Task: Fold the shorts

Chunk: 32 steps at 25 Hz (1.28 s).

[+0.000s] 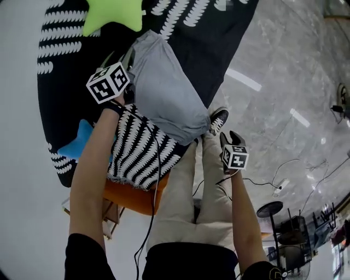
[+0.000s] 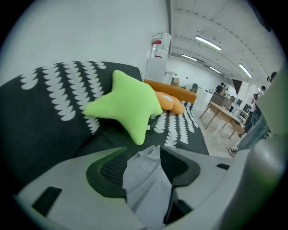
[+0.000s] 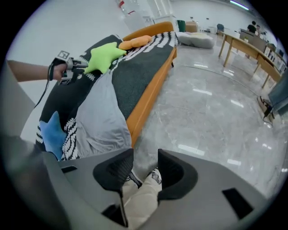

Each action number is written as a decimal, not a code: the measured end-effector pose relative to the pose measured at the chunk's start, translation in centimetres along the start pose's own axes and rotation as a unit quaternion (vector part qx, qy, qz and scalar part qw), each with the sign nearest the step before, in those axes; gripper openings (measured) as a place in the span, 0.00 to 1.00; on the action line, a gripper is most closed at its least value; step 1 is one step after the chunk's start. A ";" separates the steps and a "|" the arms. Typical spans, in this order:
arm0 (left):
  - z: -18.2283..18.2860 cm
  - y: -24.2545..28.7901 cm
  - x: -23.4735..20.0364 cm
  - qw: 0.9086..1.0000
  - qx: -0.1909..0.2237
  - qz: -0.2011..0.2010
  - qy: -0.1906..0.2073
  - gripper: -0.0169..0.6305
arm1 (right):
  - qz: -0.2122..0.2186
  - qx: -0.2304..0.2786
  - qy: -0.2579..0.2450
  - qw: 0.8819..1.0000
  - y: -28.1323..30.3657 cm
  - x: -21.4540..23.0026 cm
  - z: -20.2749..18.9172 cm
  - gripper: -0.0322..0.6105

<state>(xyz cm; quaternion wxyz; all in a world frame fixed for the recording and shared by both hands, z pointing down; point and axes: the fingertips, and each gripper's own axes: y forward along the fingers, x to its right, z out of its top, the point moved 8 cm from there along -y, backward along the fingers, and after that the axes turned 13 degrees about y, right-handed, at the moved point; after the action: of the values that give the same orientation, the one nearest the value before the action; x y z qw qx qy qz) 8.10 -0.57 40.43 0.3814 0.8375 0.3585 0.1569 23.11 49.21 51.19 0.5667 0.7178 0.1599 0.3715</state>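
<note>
Grey shorts [image 1: 164,93] lie spread on a black sofa cover with white leaf print [image 1: 60,71], their lower end hanging over the sofa's front edge. My left gripper [image 1: 124,59] is at the shorts' far left corner. In the left gripper view a tip of the grey cloth [image 2: 146,184] stands loosely between its parted jaws [image 2: 144,168]. My right gripper [image 1: 228,136] hovers off the sofa over the floor, open and empty [image 3: 145,166], with a trouser leg and a shoe showing through the gap. The shorts [image 3: 101,112] lie to its upper left.
A green star cushion [image 1: 112,13] lies just beyond the shorts, a blue star cushion [image 1: 82,143] to their left. An orange cushion [image 3: 137,42] sits at the sofa's far end. The sofa's orange edge [image 3: 148,99] borders a glossy marble floor [image 3: 211,112]. Tables [image 3: 252,49] stand far right.
</note>
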 end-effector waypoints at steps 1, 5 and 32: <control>-1.2 -1.8 -1.4 1.000 -0.010 0.003 -0.006 0.40 | -0.002 0.000 -0.015 1.000 -0.9 -0.6 0.1 0.34; -7.1 -8.1 -5.4 0.998 -0.040 -0.017 -0.041 0.37 | 0.001 0.011 -0.076 0.997 -4.2 -3.3 1.4 0.33; -18.3 0.3 -12.2 0.947 -0.139 -0.190 -0.218 0.45 | 0.180 -0.076 -0.334 0.922 16.5 -32.4 31.6 0.32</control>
<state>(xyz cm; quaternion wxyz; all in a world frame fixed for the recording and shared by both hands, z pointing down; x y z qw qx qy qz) -10.06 0.15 52.89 0.5855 0.7063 0.3938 -0.0570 20.78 1.11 52.59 0.5633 0.7718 -0.1997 0.2168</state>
